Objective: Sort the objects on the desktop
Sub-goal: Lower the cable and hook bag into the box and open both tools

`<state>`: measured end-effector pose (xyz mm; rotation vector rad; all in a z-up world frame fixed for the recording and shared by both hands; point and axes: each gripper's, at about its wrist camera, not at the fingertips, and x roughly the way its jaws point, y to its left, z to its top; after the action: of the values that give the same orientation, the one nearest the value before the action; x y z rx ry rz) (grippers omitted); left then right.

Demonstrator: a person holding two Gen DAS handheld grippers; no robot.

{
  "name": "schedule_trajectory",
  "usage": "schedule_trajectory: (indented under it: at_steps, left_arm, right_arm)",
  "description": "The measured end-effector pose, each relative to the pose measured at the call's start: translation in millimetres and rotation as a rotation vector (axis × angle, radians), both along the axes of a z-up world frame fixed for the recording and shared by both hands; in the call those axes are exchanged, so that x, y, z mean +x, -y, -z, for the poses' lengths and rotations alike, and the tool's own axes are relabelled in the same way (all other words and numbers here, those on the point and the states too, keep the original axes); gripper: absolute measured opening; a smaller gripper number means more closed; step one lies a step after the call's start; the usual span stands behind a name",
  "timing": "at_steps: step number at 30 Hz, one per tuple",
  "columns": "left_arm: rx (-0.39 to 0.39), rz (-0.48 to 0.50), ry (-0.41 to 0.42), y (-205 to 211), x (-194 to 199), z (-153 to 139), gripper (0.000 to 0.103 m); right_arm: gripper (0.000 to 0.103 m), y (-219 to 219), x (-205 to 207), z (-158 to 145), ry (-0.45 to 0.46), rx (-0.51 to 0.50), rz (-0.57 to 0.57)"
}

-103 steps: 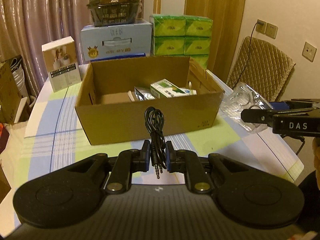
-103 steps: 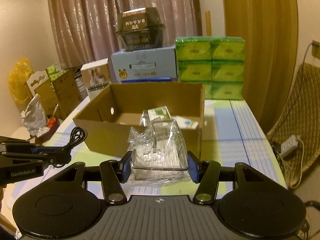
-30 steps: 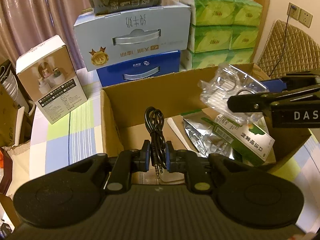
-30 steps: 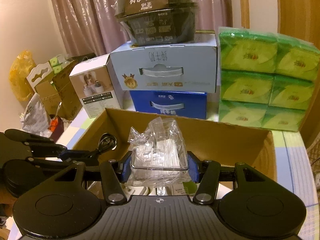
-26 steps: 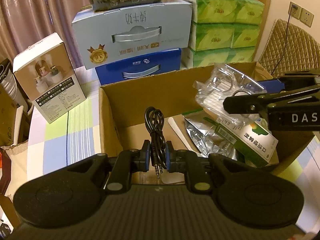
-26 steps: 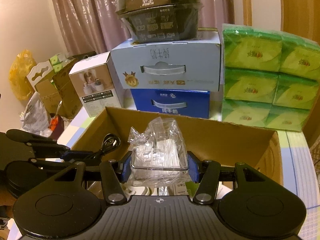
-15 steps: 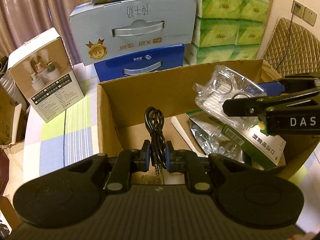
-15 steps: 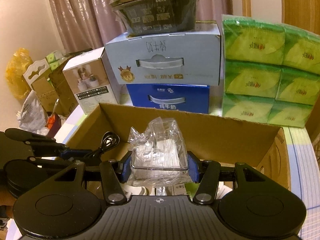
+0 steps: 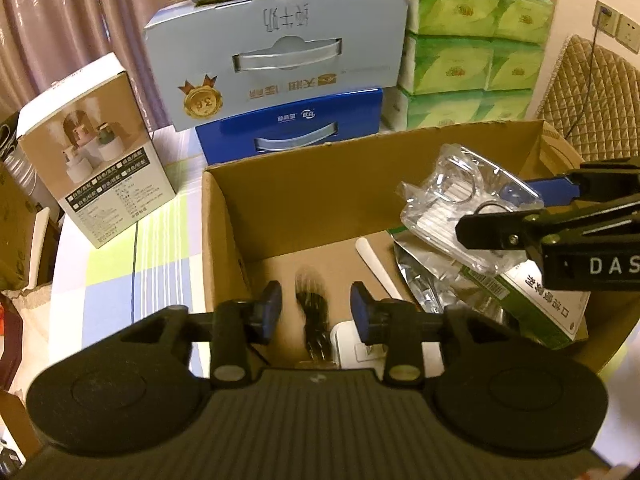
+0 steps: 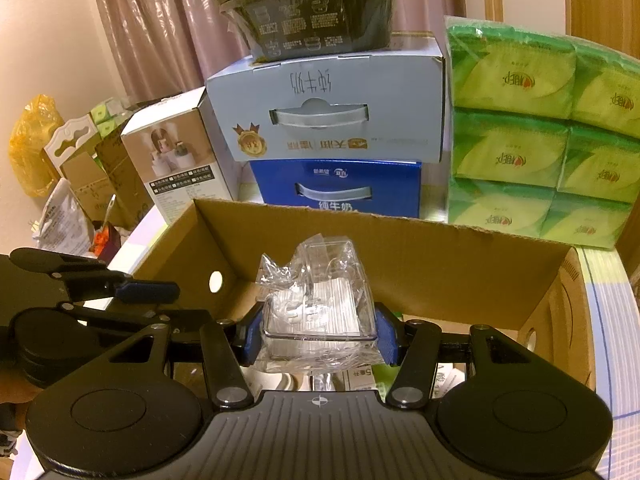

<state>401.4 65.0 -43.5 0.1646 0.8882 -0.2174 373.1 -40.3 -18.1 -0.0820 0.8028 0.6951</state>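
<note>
The left claw [image 9: 315, 309], jaws opening, stands clear of the blurred black audio cable [image 9: 313, 316] between them over the cardboard box [image 9: 224, 240], while the right claw [image 10: 320, 334] clamps the clear plastic packet [image 10: 320, 312] above it.

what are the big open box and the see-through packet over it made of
The big open box looks like brown corrugated cardboard: matte, with raw torn edges and punched handle holes. The see-through packet seems to be a rigid clear plastic case wrapped in thin crinkled film, glossy with highlights.
</note>
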Motion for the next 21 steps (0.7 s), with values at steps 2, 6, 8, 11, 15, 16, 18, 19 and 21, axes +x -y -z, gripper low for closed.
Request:
schedule_trajectory:
  at_steps: [2, 6, 8, 11, 15, 16, 18, 19, 21]
  left_arm:
    - [0.005, 0.005, 0.002, -0.5, -1.3, -0.3, 0.031]
    - [0.005, 0.004, 0.003, -3.0, -3.7, -1.6, 0.031]
    - [0.005, 0.003, 0.003, -3.9, -5.1, -2.4, 0.031]
    - [0.009, 0.008, 0.000, -5.3, -8.3, -4.2, 0.031]
    - [0.012, 0.022, -0.002, -5.6, -14.2, -7.2, 0.031]
    - [0.012, 0.023, 0.000, -5.5, -16.0, -8.1, 0.031]
    - [0.017, 0.032, 0.001, -5.8, -18.8, -9.8, 0.031]
    - [0.018, 0.034, 0.002, -6.1, -19.9, -10.5, 0.031]
    - [0.020, 0.036, 0.004, -6.8, -21.4, -11.9, 0.031]
  right_arm:
    - [0.052, 0.4, 0.3, 0.8, -0.002, 0.001, 0.002]
    - [0.052, 0.0, 0.5, 1.4, -0.006, 0.001, 0.002]
    - [0.052, -0.3, 0.3, 1.3, -0.009, 0.003, 0.000]
    - [0.052, -3.1, 0.6, -0.2, -0.011, 0.006, -0.002]
    - [0.052, -9.4, -1.0, -2.6, -0.014, 0.007, -0.011]
    - [0.052, -11.0, -1.8, -3.0, -0.015, 0.008, -0.013]
    - [0.052, -14.5, -3.0, -3.0, -0.018, 0.006, -0.018]
    - [0.052, -16.2, -3.5, -2.8, -0.020, 0.006, -0.019]
    - [0.052, -18.4, -2.9, -2.2, -0.029, 0.010, -0.017]
